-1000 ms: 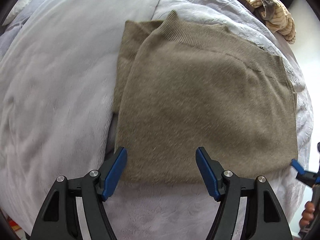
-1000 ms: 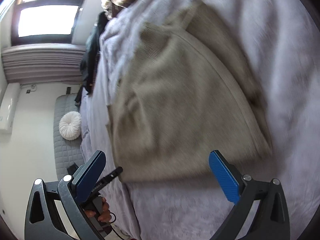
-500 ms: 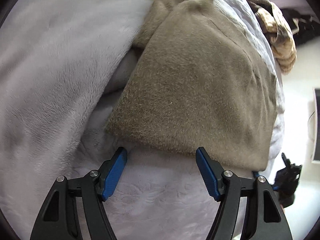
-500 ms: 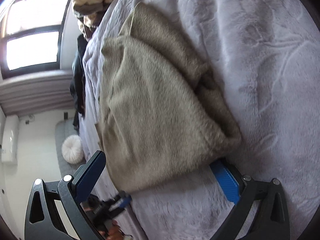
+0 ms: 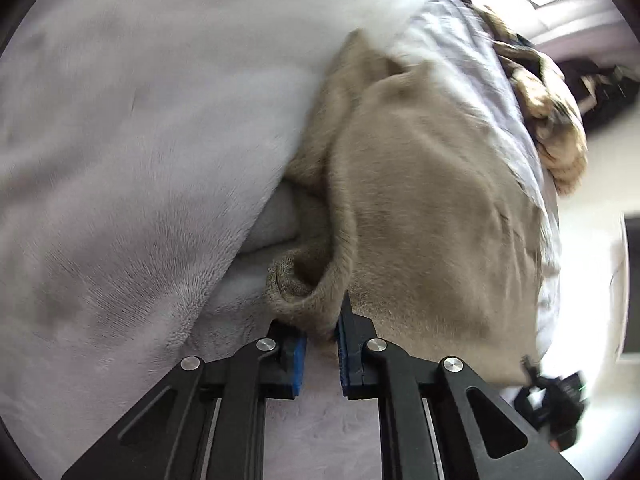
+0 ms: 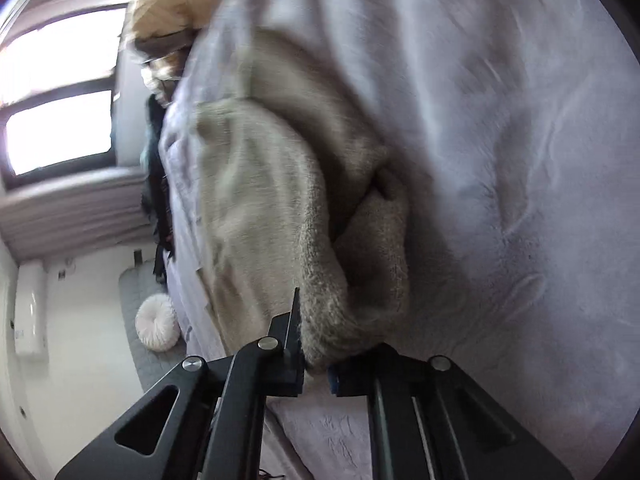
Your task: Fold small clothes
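A folded olive-brown knit garment [image 5: 432, 208] lies on a pale lilac fleece blanket [image 5: 140, 152]. My left gripper [image 5: 322, 336] is shut on the garment's near left corner, which bunches up between the blue pads. In the right wrist view the same garment [image 6: 260, 208] looks beige, and my right gripper [image 6: 316, 364] is shut on its other near corner, the fabric pinched and folded over the jaws. The right gripper [image 5: 556, 400] also shows dark and blurred at the lower right of the left wrist view.
A tan patterned cloth heap [image 5: 552, 128] lies at the bed's far end. Beyond the bed edge I see a window [image 6: 56, 108], a white round cushion [image 6: 158, 328] on a grey quilted seat, and a white wall unit [image 6: 28, 308].
Both grippers went from wide open to shut, each pinching a near corner of the garment. Both views rolled and drew closer to the fabric, which now bunches at the jaws.
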A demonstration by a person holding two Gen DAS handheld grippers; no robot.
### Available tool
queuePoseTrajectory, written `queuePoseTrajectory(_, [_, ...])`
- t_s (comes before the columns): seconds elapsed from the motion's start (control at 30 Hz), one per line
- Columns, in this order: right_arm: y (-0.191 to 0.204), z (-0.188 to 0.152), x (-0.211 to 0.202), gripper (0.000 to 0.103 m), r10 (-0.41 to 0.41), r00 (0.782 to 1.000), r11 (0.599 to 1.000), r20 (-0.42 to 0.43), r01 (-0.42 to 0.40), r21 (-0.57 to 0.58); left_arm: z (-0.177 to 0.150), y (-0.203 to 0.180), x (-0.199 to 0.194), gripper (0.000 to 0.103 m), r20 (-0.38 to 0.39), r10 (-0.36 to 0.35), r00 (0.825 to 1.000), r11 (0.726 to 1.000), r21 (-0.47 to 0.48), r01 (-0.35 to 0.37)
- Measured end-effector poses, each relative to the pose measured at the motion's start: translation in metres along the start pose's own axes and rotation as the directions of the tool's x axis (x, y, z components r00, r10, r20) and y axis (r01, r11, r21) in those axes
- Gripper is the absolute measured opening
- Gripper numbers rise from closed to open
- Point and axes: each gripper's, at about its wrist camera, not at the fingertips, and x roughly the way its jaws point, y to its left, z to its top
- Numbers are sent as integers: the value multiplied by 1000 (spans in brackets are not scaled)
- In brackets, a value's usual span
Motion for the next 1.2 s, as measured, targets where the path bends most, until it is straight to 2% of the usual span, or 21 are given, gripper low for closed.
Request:
queuePoseTrajectory(0.03, [7, -2, -5, 9, -17, 1000, 999, 5, 17, -37, 0, -11, 0, 14, 14, 12, 1000, 999, 38, -12])
queuePoseTrajectory(0.1, [9, -3, -9, 9, -54, 998, 996, 13, 55, -65, 0, -9, -1, 14, 16, 31, 999, 997, 64, -32])
queuePoseTrajectory(0.17, [-7, -3, -4, 9, -126, 992, 991, 6, 126, -50, -1, 2, 10, 14, -11, 51, 999, 998, 34, -51])
queuePoseTrajectory(0.23, [-32, -3, 4, 9, -176, 984, 984, -10, 176, 13, -2, 11, 22, 15, -26, 68, 997, 998, 5, -68])
queuePoseTrajectory(0.33, [-43, -6, 3, 9, -164, 986, 986, -8, 164, 37, -4, 17, 21, 15, -31, 71, 997, 997, -7, -71])
queuePoseTrajectory(0.5, [-13, -10, -12, 9, -262, 965, 961, -7, 260, -96, -3, 7, -8, 15, 14, 139, 990, 987, 79, -139])
queuePoseTrajectory(0.67, [32, -16, -31, 9, -287, 955, 918, 78, 298, -262, 9, -18, -29, 15, 94, 135, 986, 972, 183, -150])
queuePoseTrajectory(0.83, [68, -17, -19, 10, -288, 951, 875, 110, 308, -373, 21, -32, -4, 15, 84, 161, 983, 958, 226, -176])
queuePoseTrajectory(0.9, [70, -13, -11, 10, -301, 949, 868, 96, 315, -384, 19, -24, 8, 15, 63, 220, 973, 947, 225, -229])
queuePoseTrajectory(1.03, [44, -3, 24, 9, -443, 896, 822, 41, 424, -380, 20, -11, 25, 15, 39, 245, 969, 945, 213, -248])
queuePoseTrajectory(1.07, [34, 0, 29, 9, -461, 887, 823, 19, 435, -364, 20, -11, 24, 15, 37, 253, 967, 943, 215, -255])
queuePoseTrajectory(1.1, [24, 2, 29, 9, -449, 893, 840, 1, 423, -339, 21, -10, 24, 15, 34, 258, 965, 941, 217, -259])
queuePoseTrajectory(1.13, [17, 4, 24, 9, -411, 912, 870, -3, 391, -300, 21, -9, 22, 15, 30, 259, 966, 941, 219, -259])
queuePoseTrajectory(1.2, [11, 4, 13, 9, -381, 925, 897, -4, 368, -245, 21, -9, 18, 15, 26, 263, 964, 937, 230, -262])
